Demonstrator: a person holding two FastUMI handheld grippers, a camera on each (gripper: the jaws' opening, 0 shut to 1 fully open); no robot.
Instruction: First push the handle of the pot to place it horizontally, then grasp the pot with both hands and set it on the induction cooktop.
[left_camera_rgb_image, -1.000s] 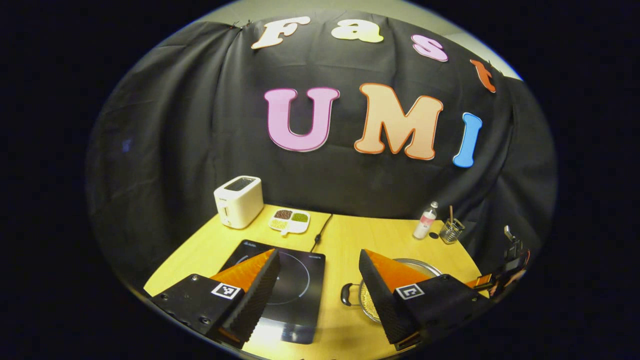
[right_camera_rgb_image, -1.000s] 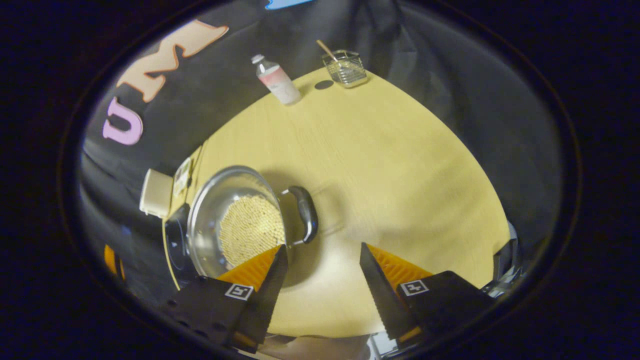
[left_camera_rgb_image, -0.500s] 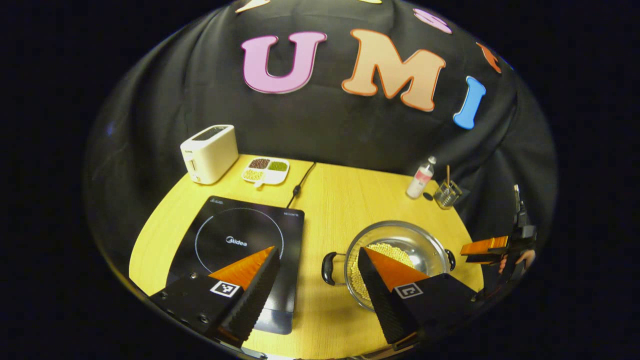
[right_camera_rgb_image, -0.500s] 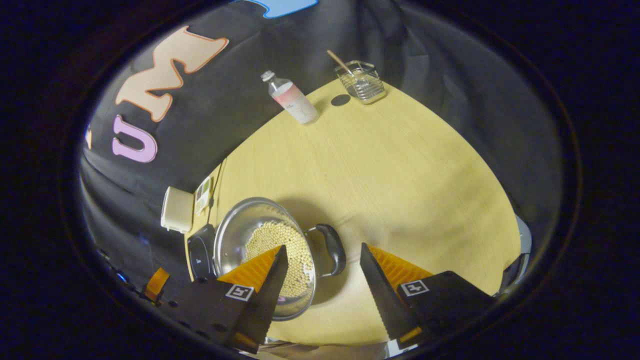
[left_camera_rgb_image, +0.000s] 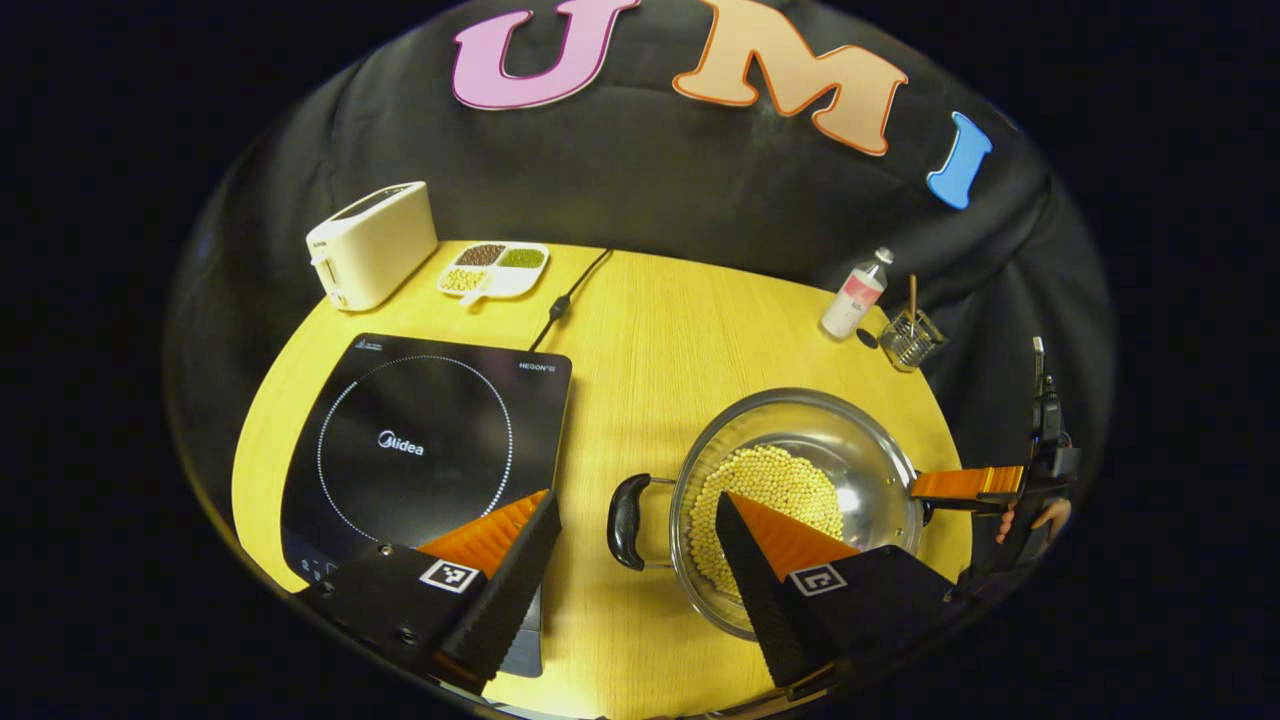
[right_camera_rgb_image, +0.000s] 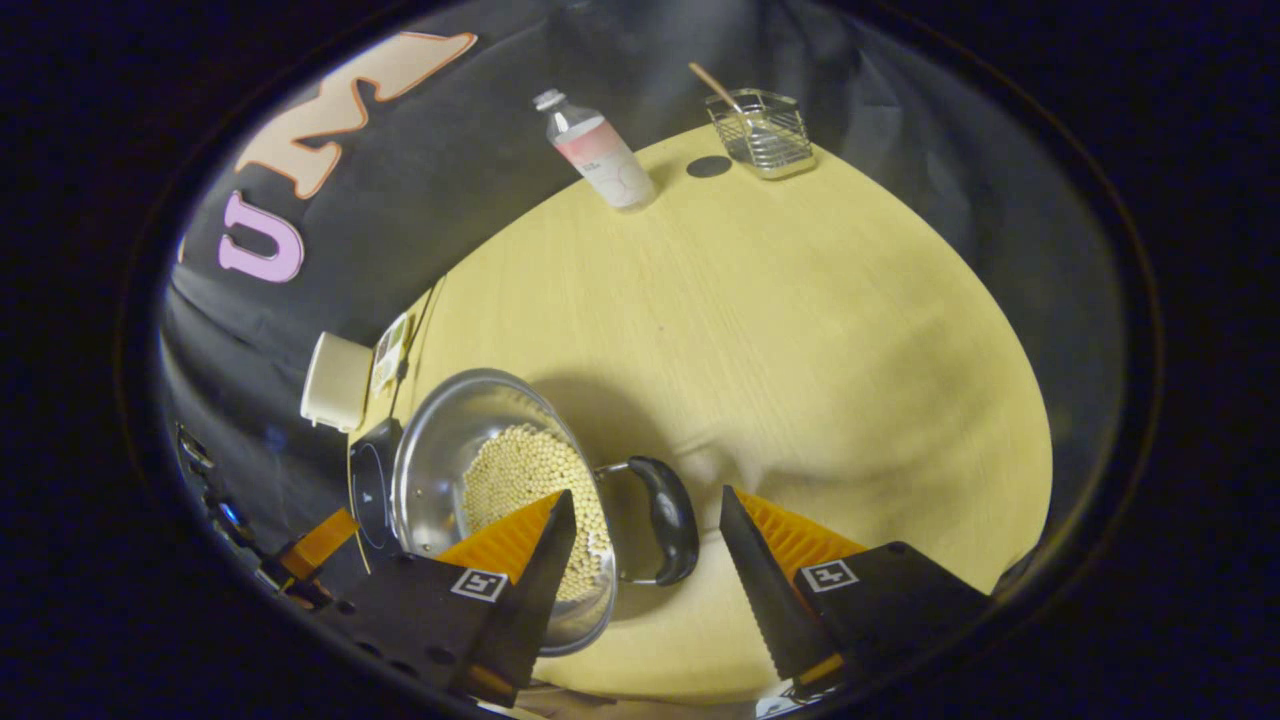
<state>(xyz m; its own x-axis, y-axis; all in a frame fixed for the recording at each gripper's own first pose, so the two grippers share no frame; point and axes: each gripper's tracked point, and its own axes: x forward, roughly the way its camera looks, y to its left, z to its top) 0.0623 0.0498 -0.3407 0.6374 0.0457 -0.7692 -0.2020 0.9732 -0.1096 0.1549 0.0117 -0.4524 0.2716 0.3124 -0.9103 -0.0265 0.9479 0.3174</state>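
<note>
A steel pot (left_camera_rgb_image: 862, 452) holding pale beans (left_camera_rgb_image: 768, 482) stands on the wooden table, right of the black induction cooktop (left_camera_rgb_image: 420, 440). Its two black handles point left and right. My left gripper (left_camera_rgb_image: 636, 498) is open, low over the table, with the pot's left handle (left_camera_rgb_image: 627, 508) in the gap ahead of its fingers. My right gripper (right_camera_rgb_image: 645, 494) is open too, and the pot's right handle (right_camera_rgb_image: 671, 520) lies between its fingertips, untouched. In the right gripper view the pot (right_camera_rgb_image: 438, 450) sits at lower left. The right gripper's orange finger (left_camera_rgb_image: 965, 484) reaches the pot's right side.
A white toaster (left_camera_rgb_image: 370, 243) and a divided dish of beans (left_camera_rgb_image: 493, 268) stand at the back left. The cooktop's cord (left_camera_rgb_image: 565, 295) runs to the back edge. A small bottle (left_camera_rgb_image: 853, 295) and a wire basket (left_camera_rgb_image: 908, 338) stand at the back right.
Both grippers have come down and in toward the pot. Each handle now lies in the gap ahead of a gripper's open fingers. The pot has not moved.
</note>
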